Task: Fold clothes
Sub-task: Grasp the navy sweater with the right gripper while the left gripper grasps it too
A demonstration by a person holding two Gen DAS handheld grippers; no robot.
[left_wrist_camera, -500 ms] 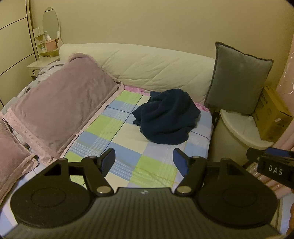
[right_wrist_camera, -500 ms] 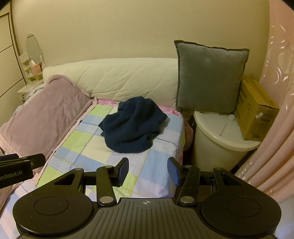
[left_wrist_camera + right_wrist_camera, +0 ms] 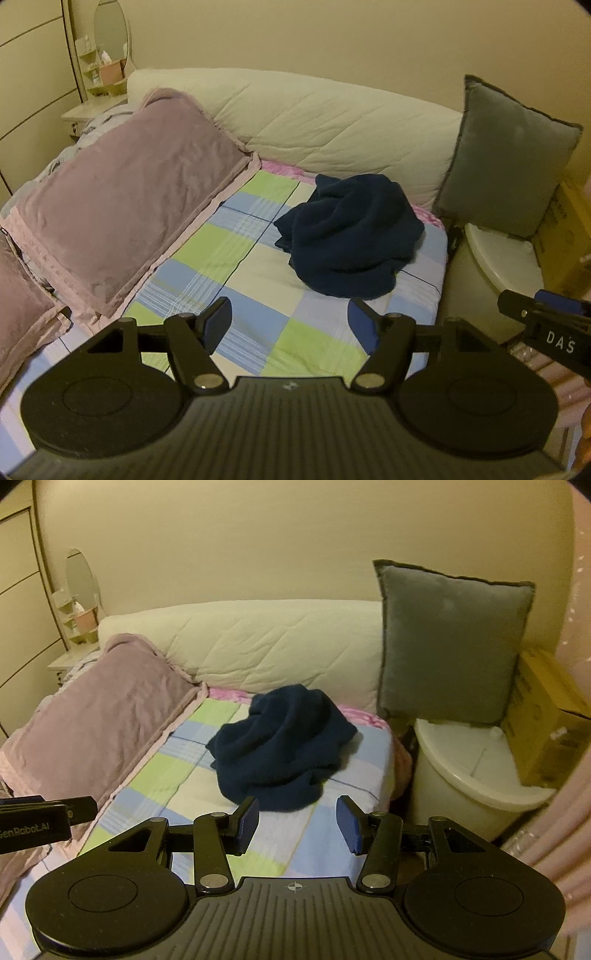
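Fingers (image 3: 248, 821) apart, empty, short of crumpled navy garment (image 3: 280, 746).

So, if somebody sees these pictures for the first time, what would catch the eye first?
Probably the dark blue garment, lying crumpled on the checked bedsheet near the far end of the bed. Next, the grey cushion standing upright on the right, and the large mauve pillow along the left side. In front, the left gripper and the right gripper are both open and empty, short of the garment.
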